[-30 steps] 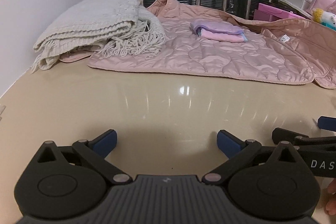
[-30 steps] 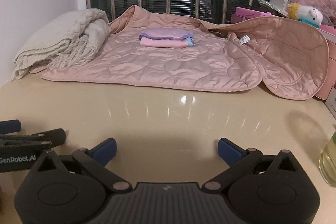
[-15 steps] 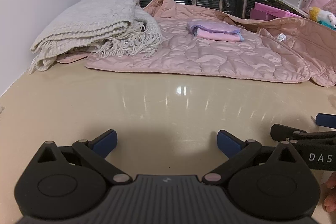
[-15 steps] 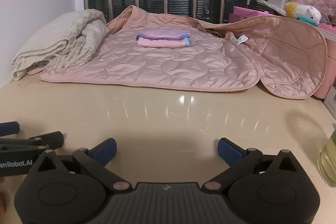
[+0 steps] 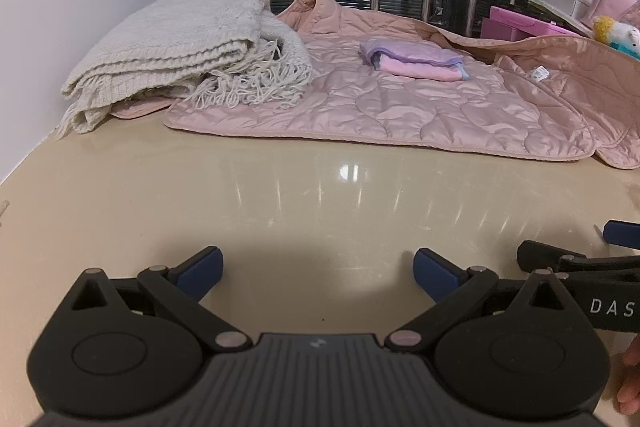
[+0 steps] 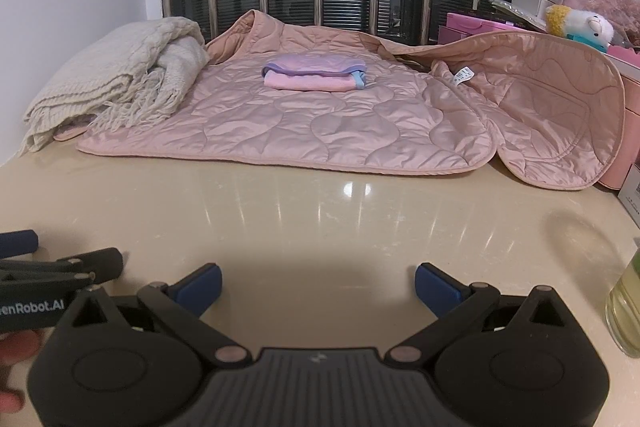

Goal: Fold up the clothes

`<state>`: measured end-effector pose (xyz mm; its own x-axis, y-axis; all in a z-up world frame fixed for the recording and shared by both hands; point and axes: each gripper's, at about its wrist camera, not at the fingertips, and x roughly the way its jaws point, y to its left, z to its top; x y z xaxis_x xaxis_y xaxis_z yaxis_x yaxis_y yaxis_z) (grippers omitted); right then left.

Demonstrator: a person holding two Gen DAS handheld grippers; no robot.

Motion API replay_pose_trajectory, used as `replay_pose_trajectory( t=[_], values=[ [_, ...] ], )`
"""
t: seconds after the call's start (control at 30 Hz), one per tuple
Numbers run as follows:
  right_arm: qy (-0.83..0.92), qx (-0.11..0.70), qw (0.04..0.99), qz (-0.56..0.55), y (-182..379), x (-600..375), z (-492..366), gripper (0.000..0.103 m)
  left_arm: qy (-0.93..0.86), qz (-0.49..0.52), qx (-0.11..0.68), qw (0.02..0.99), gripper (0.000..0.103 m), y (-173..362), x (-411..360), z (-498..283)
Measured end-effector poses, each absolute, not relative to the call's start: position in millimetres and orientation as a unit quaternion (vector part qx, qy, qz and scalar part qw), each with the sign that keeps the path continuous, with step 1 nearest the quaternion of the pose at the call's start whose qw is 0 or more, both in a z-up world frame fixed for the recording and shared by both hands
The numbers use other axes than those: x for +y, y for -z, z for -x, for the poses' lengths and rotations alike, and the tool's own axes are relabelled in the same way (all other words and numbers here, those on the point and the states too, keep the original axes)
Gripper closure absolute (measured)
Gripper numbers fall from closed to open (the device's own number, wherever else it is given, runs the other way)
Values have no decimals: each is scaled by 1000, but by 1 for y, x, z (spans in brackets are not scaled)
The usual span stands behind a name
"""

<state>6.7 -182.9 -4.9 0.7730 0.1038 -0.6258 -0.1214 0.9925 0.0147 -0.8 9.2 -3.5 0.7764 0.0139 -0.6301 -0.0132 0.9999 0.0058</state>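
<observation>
Right now both tools sit low over the glossy beige tabletop (image 5: pixel 320 195), side by side. The left gripper (image 5: pixel 318 269) has its blue-tipped jaws spread wide with nothing between them, and the right gripper (image 6: pixel 318 277) is just the same, wide and empty.

Across the upper middle of each frame lies the quilted pink satin jacket (image 6: pixel 320 123), spread mostly flat, its right-hand part turned up against the pink boxes (image 6: pixel 480 25) so the lining and a white label (image 6: pixel 463 75) show. On top of it, at centre, rests a small folded pink and lilac cloth (image 6: pixel 314 77), already a neat rectangle. At upper left a cream knitted fringed blanket (image 5: pixel 180 47) lies in a loose fold, its fringe spilling onto the jacket's edge.

This scene fits 2 stages: the small cloth done and the jacket awaiting folding, or everything parked as wanted.

Risks, as I judge them: the satin looks slippery, so a pinch may catch only 1 layer. Lifting the jacket would tip the small cloth off and undo its fold. The blanket's fringe could drag along. At lower right of the right wrist view, a glass bottle of yellowish liquid (image 6: pixel 626 307) stands near that gripper; a wide swing could knock it.
</observation>
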Motion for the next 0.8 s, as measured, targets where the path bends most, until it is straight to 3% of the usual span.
replay_pose_trajectory(
  t=[0.8],
  values=[
    [-51,332,942,12,5,-184,-8,0,-3,-2,335,942,1,3,9,0]
  ],
)
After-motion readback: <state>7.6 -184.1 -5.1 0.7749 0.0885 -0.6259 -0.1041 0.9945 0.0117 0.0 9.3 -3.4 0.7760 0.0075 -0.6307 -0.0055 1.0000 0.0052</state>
